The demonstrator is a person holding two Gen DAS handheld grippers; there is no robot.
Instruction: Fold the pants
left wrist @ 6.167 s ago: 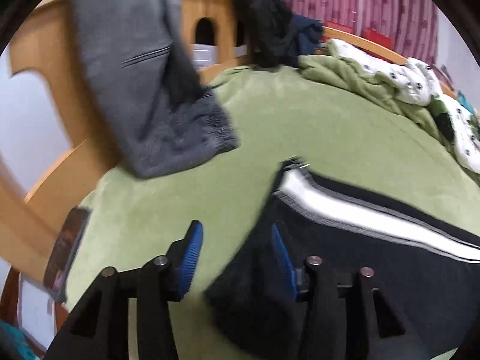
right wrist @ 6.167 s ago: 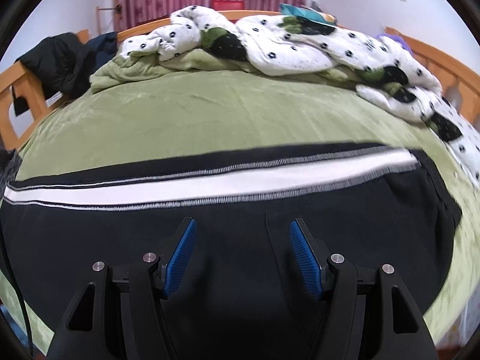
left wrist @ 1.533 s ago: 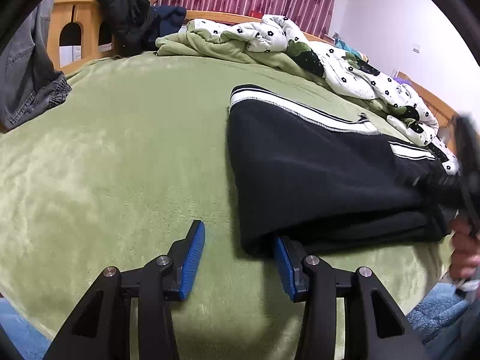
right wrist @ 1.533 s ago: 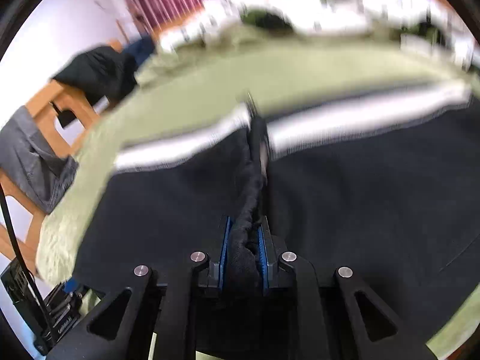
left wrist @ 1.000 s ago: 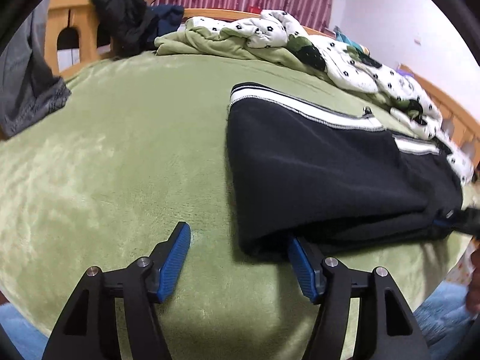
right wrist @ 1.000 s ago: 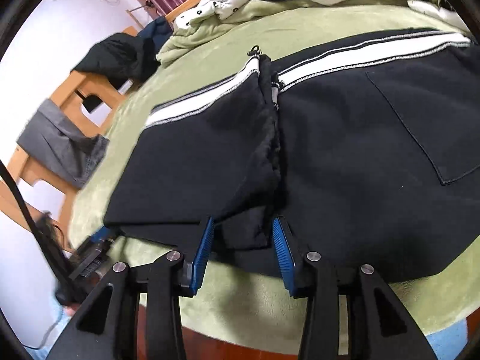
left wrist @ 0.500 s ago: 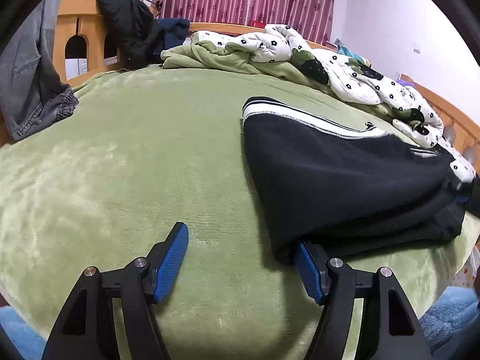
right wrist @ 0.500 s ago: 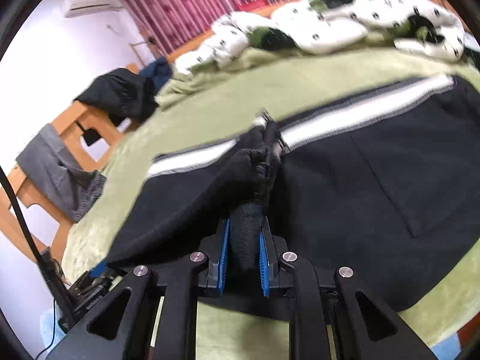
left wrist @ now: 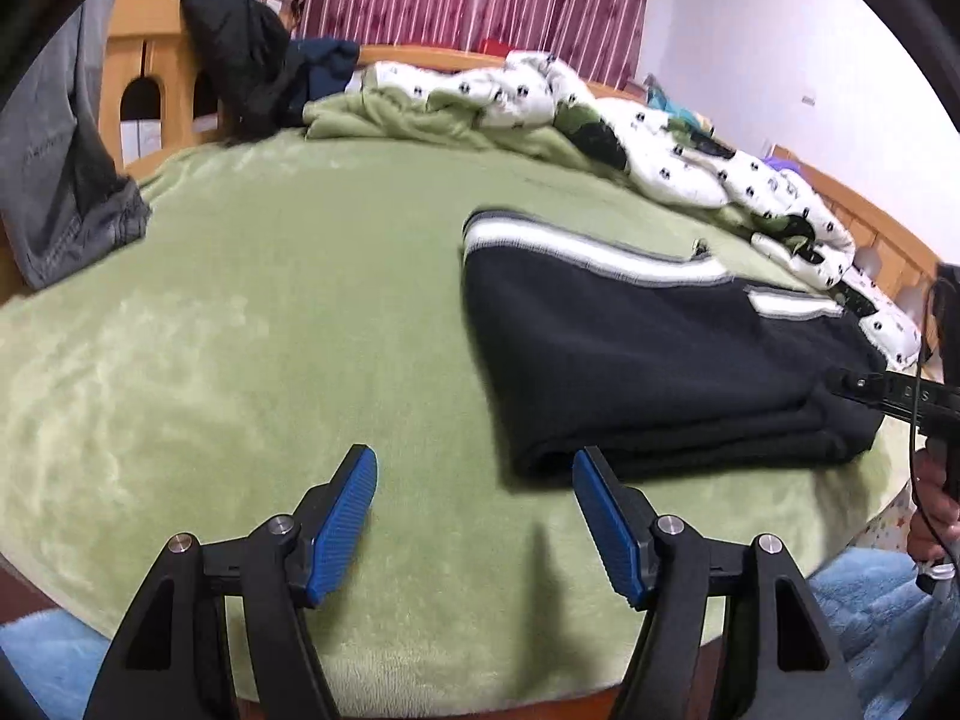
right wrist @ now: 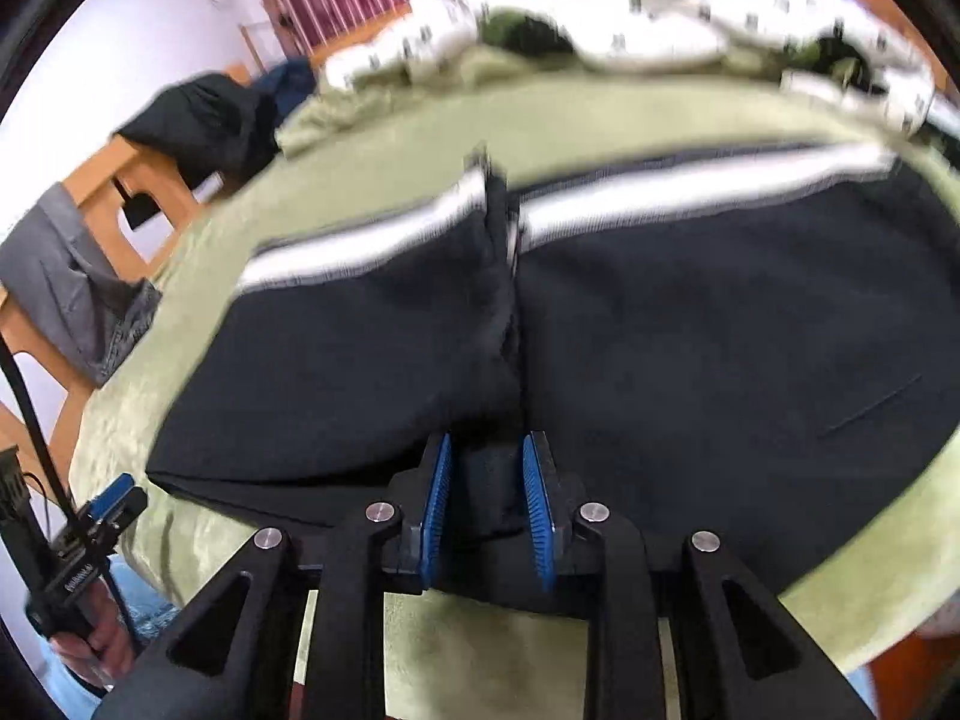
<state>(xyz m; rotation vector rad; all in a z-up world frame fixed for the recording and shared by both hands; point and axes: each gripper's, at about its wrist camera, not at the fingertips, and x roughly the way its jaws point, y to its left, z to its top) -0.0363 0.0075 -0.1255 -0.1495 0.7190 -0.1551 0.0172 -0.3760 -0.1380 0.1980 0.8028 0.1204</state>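
Lying folded on the green bed (left wrist: 252, 312), the black pants (left wrist: 648, 360) fill the right centre of the left wrist view, white side stripe toward the top. Left hand-held gripper (left wrist: 474, 516) at bottom centre is released, blue pads spread wide, right pad just beside the fold's near corner, holding nothing. Only the right wrist view shows the right hand-held gripper (right wrist: 487, 516) clenched on a bunched fold of pants at lower centre. Left view alone shows sharply the spotted quilt (left wrist: 660, 138) upper right and grey garment (left wrist: 54, 168) at left edge.
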